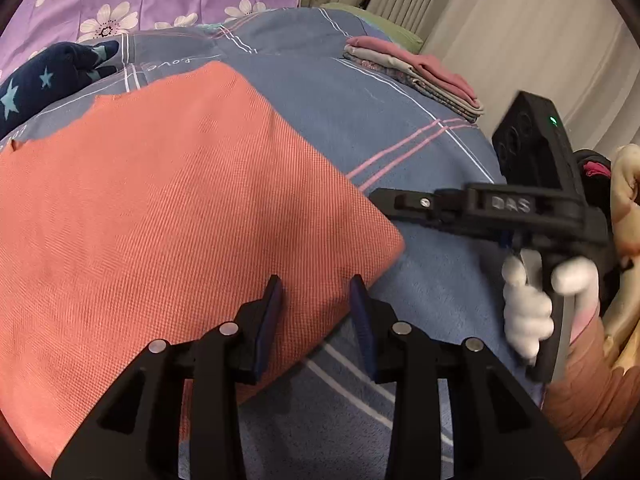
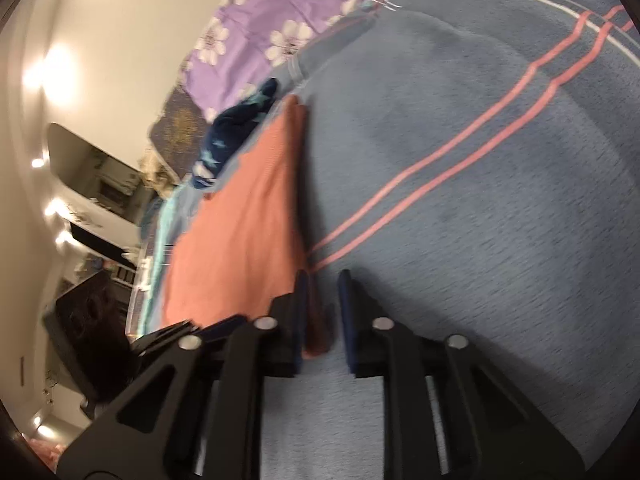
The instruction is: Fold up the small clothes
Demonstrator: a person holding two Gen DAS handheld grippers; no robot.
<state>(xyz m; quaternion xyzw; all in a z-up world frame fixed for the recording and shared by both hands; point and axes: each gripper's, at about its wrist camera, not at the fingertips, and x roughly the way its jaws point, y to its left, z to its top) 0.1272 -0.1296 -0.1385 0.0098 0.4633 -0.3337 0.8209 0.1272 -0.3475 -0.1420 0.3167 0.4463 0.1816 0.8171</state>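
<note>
Left claw (image 1: pixel 318 296) released over orange cloth (image 1: pixel 180 200) edge; right claw (image 2: pixel 323 300) released, cloth corner between pads (image 2: pixel 345 316).

Raised letters "DAS" show on the black body of the right gripper (image 1: pixel 384 198), seen side-on in the left wrist view. Script word "love", upside down from this cam, sits on the blue striped bedspread (image 1: pixel 320 92) just past the far edge of the orange cloth (image 1: pixel 180 200). Right wrist view: too blurred, no text readable.
</note>
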